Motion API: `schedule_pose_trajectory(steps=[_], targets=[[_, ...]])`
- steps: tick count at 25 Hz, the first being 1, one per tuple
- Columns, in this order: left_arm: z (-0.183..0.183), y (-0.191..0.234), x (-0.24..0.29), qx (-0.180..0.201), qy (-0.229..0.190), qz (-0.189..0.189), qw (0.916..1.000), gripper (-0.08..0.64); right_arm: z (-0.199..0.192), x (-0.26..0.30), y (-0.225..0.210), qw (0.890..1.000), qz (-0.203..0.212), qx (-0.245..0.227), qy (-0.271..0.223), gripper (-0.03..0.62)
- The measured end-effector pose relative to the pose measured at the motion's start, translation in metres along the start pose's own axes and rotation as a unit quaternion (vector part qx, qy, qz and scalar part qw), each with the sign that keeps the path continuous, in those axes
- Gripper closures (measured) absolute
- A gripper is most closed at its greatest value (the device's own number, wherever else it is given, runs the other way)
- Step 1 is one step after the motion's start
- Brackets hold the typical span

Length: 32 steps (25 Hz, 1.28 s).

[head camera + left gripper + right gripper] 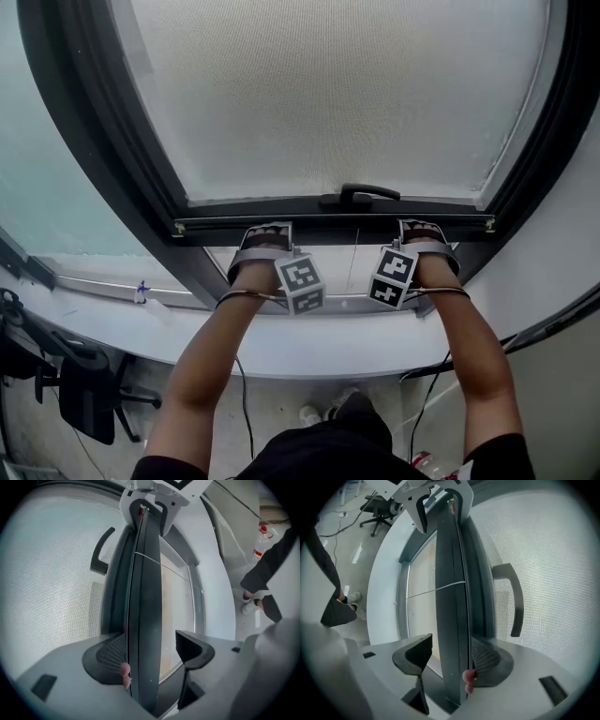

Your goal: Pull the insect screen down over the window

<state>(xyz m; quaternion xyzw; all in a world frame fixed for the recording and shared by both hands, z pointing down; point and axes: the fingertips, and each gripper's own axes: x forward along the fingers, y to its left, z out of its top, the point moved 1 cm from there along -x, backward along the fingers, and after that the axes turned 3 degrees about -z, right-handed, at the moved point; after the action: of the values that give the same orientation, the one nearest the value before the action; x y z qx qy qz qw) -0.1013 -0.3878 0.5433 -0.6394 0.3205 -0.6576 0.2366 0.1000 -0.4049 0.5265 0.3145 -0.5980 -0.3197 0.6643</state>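
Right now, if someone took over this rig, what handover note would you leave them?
Left gripper: open, jaws straddling the screen's bottom bar, one pad against it.
Right gripper: open, straddling the same bar.
Done: mesh is drawn over most of the window.
Left: a gap shows between the bar and the sill; pull the bar down to close it.

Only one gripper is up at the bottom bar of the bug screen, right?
No, both are. The left gripper and the right gripper each straddle the bottom bar, one on either side of its black handle. The head view shows it.
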Motion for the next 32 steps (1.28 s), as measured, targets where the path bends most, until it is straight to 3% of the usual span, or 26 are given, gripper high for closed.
schedule_pose_trajectory(steps=[8,13,19,22,24,26,27,32], targets=[[0.002,0.008,0.004,-0.005,-0.015,0.057,0.9983,0.238,0.0,0.005,-0.006,1.0,-0.028,0.013,-0.005,0.341],[0.003,0.012,0.0,-0.026,-0.038,0.054,0.9975,0.239,0.001,0.001,-0.013,0.999,-0.031,0.022,-0.019,0.382],[0.003,0.013,0.0,-0.033,-0.036,0.034,0.9982,0.249,0.0,0.001,-0.013,0.999,-0.041,0.023,-0.026,0.382],[0.004,0.013,-0.012,-0.04,-0.049,0.05,0.9967,0.249,0.002,-0.011,-0.019,0.996,-0.064,0.051,-0.048,0.382],[0.011,0.015,-0.034,-0.073,-0.085,0.055,0.9921,0.249,0.006,-0.034,-0.032,0.988,-0.094,0.094,-0.083,0.382],[0.021,0.022,-0.064,-0.134,-0.145,0.056,0.9788,0.25,0.01,-0.064,-0.046,0.973,-0.121,0.149,-0.126,0.383],[0.025,0.028,-0.079,-0.168,-0.178,0.056,0.968,0.258,0.012,-0.079,-0.051,0.964,-0.131,0.178,-0.147,0.398],[0.027,0.044,-0.139,-0.31,-0.316,0.086,0.8926,0.295,0.019,-0.14,-0.063,0.913,-0.17,0.296,-0.223,0.425]])
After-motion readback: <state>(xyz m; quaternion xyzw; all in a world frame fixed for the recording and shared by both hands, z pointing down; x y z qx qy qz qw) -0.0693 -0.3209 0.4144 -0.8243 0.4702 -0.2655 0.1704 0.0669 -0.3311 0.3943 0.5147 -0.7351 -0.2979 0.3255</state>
